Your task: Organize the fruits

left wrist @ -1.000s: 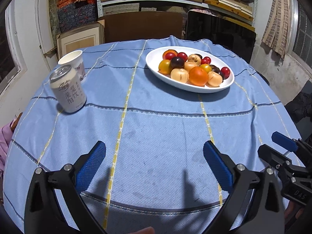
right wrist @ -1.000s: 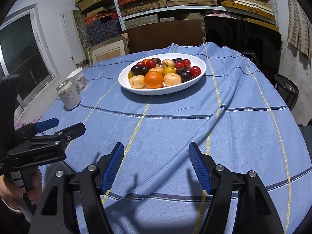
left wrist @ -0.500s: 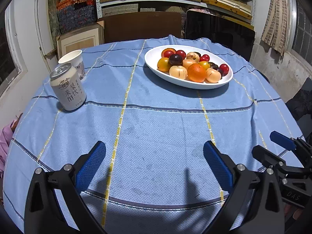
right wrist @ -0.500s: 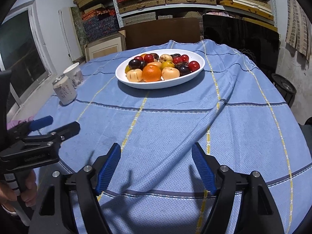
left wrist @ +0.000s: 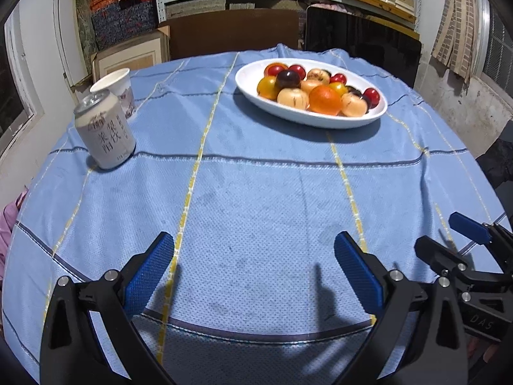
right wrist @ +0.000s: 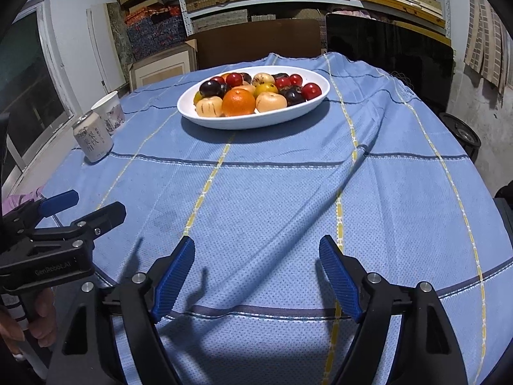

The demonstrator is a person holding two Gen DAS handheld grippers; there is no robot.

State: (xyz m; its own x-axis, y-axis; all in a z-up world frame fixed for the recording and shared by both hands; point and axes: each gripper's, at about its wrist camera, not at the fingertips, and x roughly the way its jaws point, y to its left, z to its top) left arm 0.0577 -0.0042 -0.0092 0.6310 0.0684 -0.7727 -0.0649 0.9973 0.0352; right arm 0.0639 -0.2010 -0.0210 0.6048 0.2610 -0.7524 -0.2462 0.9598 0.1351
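1. The fruits (right wrist: 243,94) are all piled in a white oval plate (right wrist: 256,122) at the far side of the bench (left wrist: 256,199), which has a blue striped cloth over it. There's an orange (right wrist: 239,102) at the front, with pale peachy ones either side and red and dark ones behind.
2. The left hand-held gripper (left wrist: 253,263) hangs over the near edge of the cloth, jaws spread wide, nothing between them.
3. The right hand-held gripper (right wrist: 256,271) is the same: its jaws have just been opening, and they're released with only bare cloth in the gap.
4. Off to the left, well apart from the plate: a drink can (left wrist: 105,130) standing upright, with a paper cup (left wrist: 116,91) right behind it, maybe touching, hard to tell.
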